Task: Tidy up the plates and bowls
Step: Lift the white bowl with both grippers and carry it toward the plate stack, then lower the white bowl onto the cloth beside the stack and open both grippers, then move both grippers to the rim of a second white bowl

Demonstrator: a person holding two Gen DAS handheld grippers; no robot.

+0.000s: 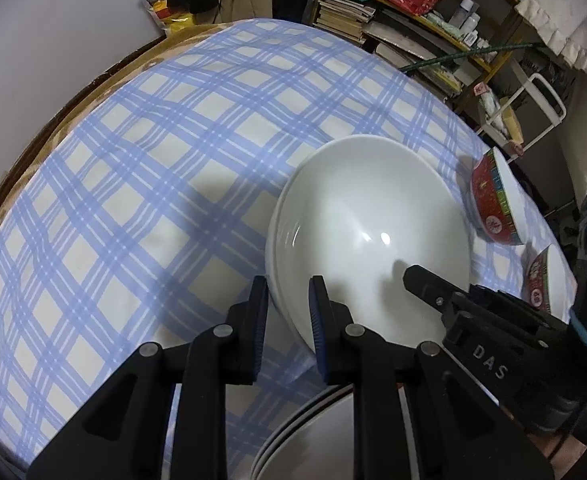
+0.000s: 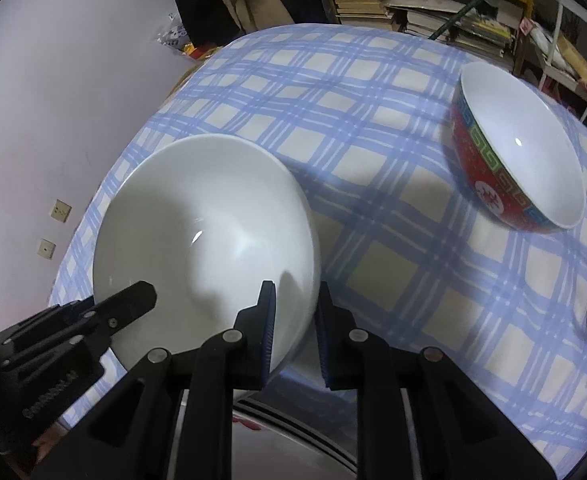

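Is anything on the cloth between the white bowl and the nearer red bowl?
No. In the right wrist view only bare blue checked tablecloth lies between the white bowl and the red bowl.

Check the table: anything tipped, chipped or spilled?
Nothing spilled or visibly chipped. The white bowl is gripped at opposite rim walls by the left gripper and right gripper. The red bowl stands apart, upright.

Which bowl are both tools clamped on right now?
The plain white bowl: the left tool and right tool each pinch its rim. The red patterned bowls sit untouched.
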